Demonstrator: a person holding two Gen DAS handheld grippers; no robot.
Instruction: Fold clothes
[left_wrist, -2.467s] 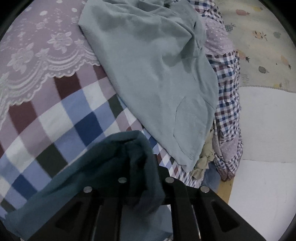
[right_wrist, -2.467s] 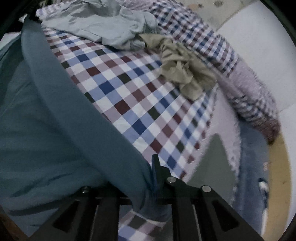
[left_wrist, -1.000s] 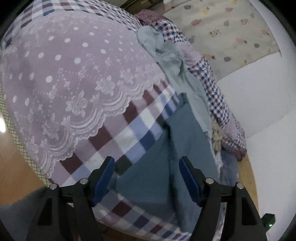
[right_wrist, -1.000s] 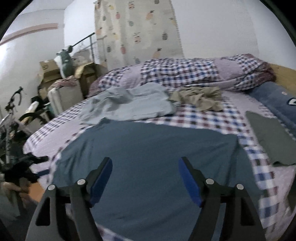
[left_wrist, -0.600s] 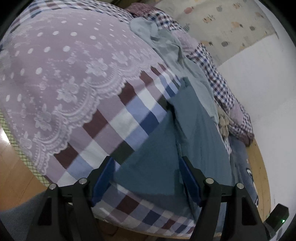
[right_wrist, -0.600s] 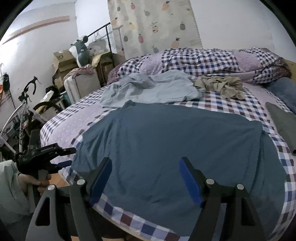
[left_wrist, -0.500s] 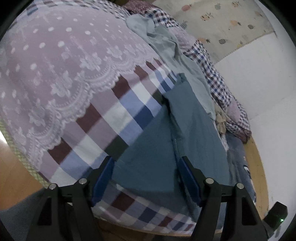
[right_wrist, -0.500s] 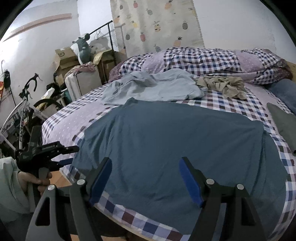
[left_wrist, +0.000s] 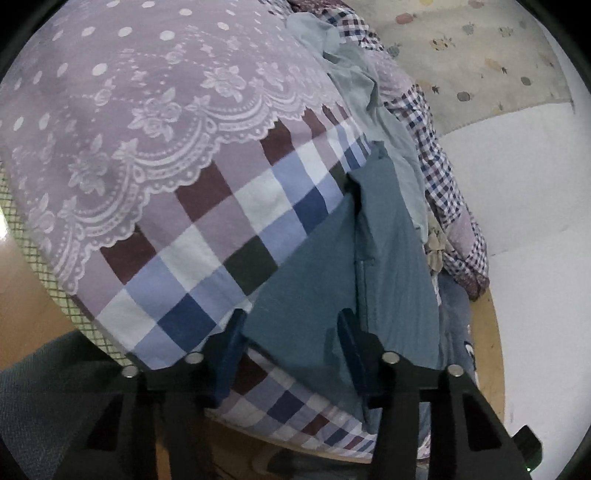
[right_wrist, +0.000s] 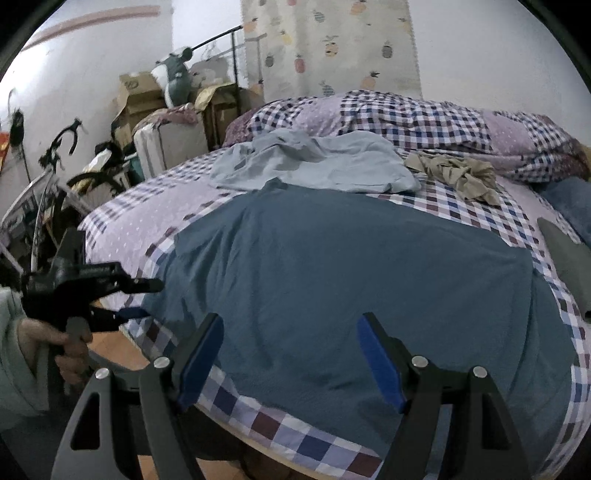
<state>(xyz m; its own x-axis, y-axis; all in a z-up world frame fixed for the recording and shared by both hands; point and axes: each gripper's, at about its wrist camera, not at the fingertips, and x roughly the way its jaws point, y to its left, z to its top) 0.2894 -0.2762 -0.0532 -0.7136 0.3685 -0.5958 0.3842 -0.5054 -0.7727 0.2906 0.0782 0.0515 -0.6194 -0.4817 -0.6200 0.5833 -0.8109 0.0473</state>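
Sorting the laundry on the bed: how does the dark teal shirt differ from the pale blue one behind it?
The teal shirt is spread flat across the near part of the bed; the pale blue shirt lies rumpled farther back, by the duvet. The teal one is darker and takes up more of the view. The left gripper is closing around the teal shirt's edge; nothing touches the pale one. Both are unfolded.

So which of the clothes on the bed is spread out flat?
The dark teal shirt, nearest the right tool. The light blue garment is rumpled and the beige one is crumpled in a heap.

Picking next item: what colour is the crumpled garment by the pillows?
Khaki-beige garment, clearest in the right wrist view.
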